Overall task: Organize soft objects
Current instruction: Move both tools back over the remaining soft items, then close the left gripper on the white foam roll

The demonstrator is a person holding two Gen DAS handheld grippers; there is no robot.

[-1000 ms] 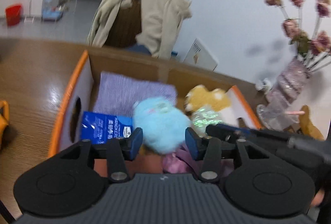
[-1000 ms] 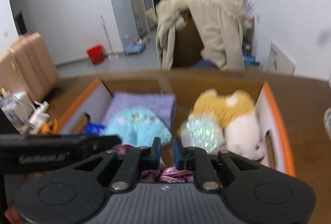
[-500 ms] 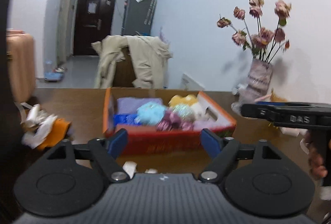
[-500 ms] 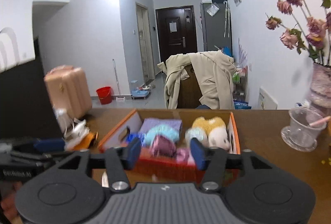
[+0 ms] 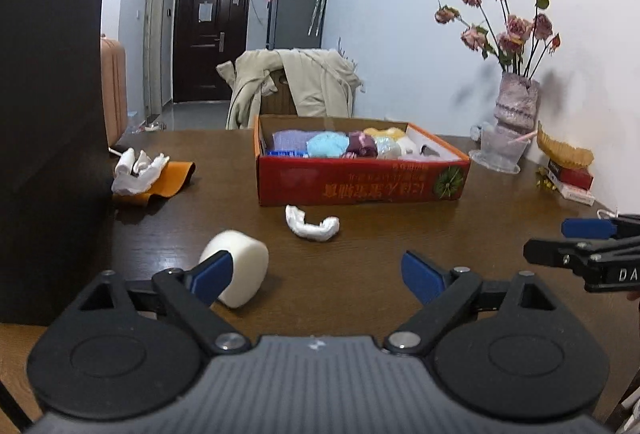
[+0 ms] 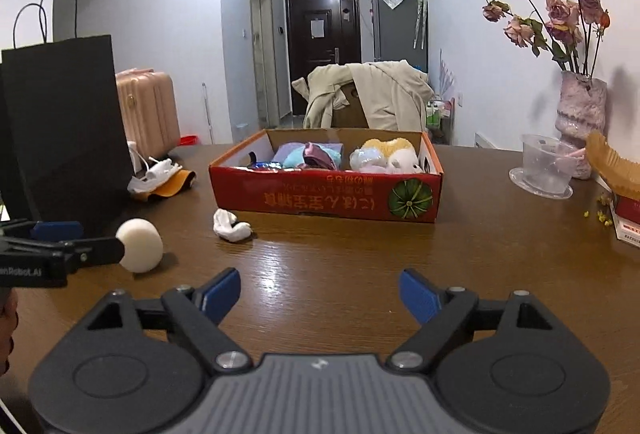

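Note:
A red cardboard box (image 5: pixel 360 187) (image 6: pixel 320 197) stands on the brown table and holds several soft things: a purple cloth (image 5: pixel 288 138), a light blue plush (image 5: pixel 328 145), a dark pink cloth (image 6: pixel 318 155) and a yellow and white plush (image 6: pixel 394 153). A white round sponge (image 5: pixel 242 274) (image 6: pixel 140 246) and a crumpled white cloth (image 5: pixel 312 226) (image 6: pixel 231 226) lie on the table in front of the box. My left gripper (image 5: pixel 318 274) is open and empty, its left finger in front of the sponge. My right gripper (image 6: pixel 320 292) is open and empty above the table.
A black paper bag (image 6: pixel 64 129) stands at the left, with an orange cap and white cloths (image 5: pixel 154 173) beside it. A vase of dried roses (image 6: pixel 580 121), a clear cup (image 6: pixel 546 165) and books stand at the right. A chair with a beige coat (image 5: pixel 296 85) is behind the table.
Both grippers have pulled back from inside the box to well in front of it. The right gripper was shut a second ago and has opened; both jaws are now wide.

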